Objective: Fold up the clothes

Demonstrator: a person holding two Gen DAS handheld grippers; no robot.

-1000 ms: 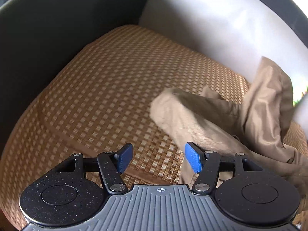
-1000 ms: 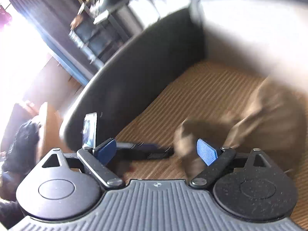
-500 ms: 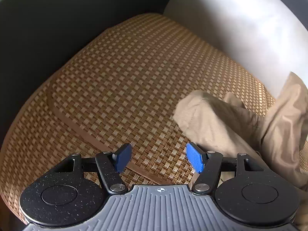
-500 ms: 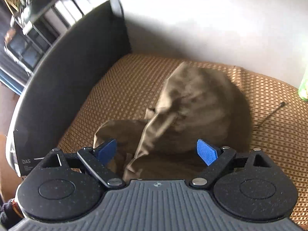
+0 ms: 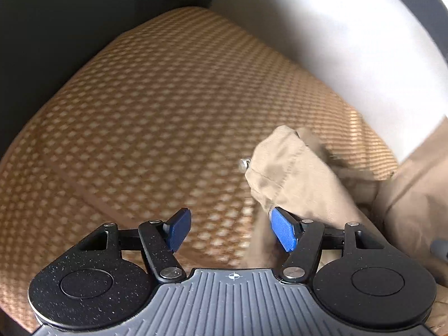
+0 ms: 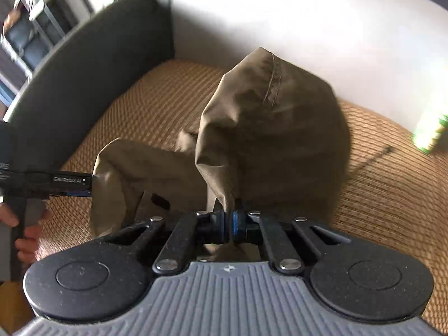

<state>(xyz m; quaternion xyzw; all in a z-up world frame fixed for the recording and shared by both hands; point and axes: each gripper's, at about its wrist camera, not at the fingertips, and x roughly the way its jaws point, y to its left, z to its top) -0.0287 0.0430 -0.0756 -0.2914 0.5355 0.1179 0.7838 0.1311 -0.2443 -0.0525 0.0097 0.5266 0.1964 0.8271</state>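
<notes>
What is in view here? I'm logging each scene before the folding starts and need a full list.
khaki trousers: one, tan-olive, crumpled on the seat mat, one fold pinched in the right tool
woven seat mat: one, brown and tan check, covering the seat
sofa armrest: one, dark grey, along the mat's left edge
back cushion: one, white, behind the trousers
green object: one, blurred, at the right edge, too unclear to name
shelving: blurred, beyond the armrest
right tool: shut on the trousers
left tool: open, nothing between its pads
hand: gripping the left tool's handle
</notes>
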